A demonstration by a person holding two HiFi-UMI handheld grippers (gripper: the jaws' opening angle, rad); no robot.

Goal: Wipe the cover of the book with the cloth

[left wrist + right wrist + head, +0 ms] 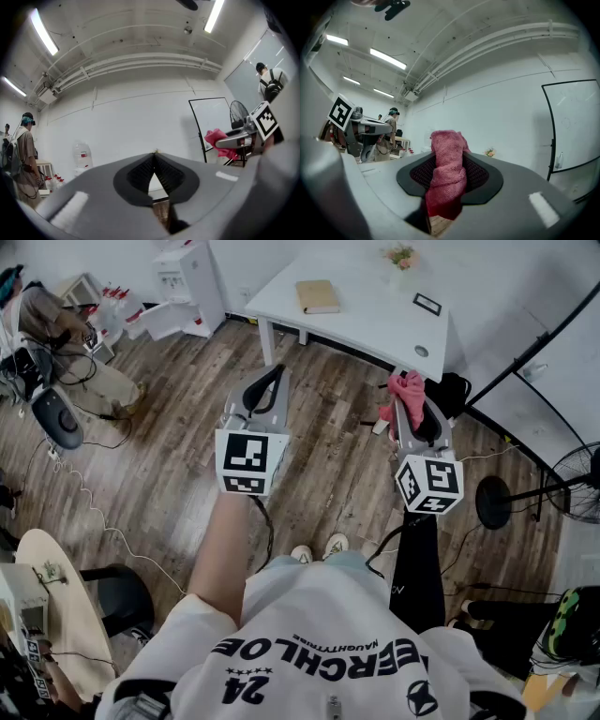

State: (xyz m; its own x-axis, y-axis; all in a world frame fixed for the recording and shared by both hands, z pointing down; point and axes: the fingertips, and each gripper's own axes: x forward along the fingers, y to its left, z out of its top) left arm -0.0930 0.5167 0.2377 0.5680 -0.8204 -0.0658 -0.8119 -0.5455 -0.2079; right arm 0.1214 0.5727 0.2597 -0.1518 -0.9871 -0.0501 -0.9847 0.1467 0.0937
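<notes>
A tan book lies on the white table at the far side of the room. My right gripper is shut on a pink cloth, held above the wooden floor short of the table; the cloth hangs bunched between the jaws. My left gripper is shut with nothing in it, its tips touching. Both grippers point up and away from the book, which the two gripper views do not show. The right gripper with the cloth shows in the left gripper view.
A small flower pot and a dark card stand on the table. A standing fan is at the right, a round table at the lower left, cables and a person at the far left.
</notes>
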